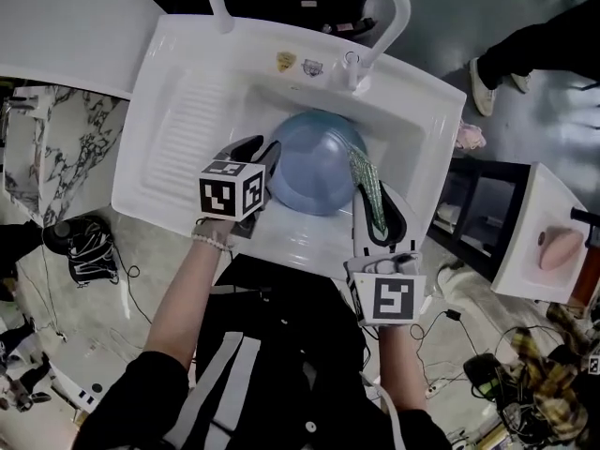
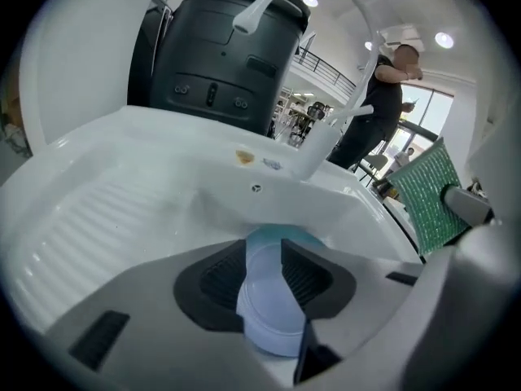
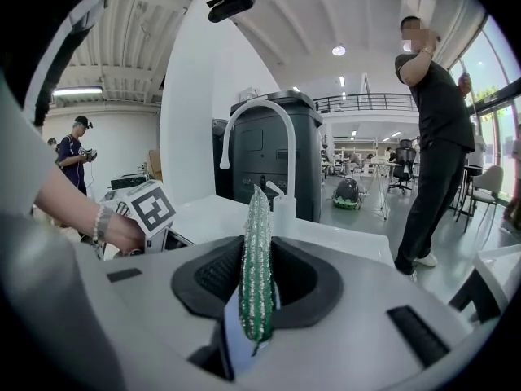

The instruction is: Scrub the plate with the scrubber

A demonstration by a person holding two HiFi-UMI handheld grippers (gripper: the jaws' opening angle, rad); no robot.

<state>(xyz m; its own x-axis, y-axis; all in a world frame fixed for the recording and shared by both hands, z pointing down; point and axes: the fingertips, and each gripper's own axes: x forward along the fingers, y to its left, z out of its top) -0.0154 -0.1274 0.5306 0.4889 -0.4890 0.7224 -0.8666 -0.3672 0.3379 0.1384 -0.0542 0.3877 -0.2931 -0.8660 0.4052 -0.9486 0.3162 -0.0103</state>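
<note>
Blue plate [image 1: 314, 162] in the basin of the white sink [image 1: 187, 129], centre of the head view, round, with the left gripper [image 1: 264, 154] at its left rim, jaws wide apart and that rim between them. Green scrubber [image 1: 366, 184] clamped edge-on in the right gripper [image 1: 378, 206], long axis along the jaws, pointing up and slightly left over the plate's right rim. Two small stickers [image 1: 286, 61] left of the tap [image 1: 352, 64], print too small to read.

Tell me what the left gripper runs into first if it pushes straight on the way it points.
The blue plate lying in the sink: its rim stands between the open jaws of the left gripper, so it would likely meet the plate almost at once, though depth is hard to judge.
</note>
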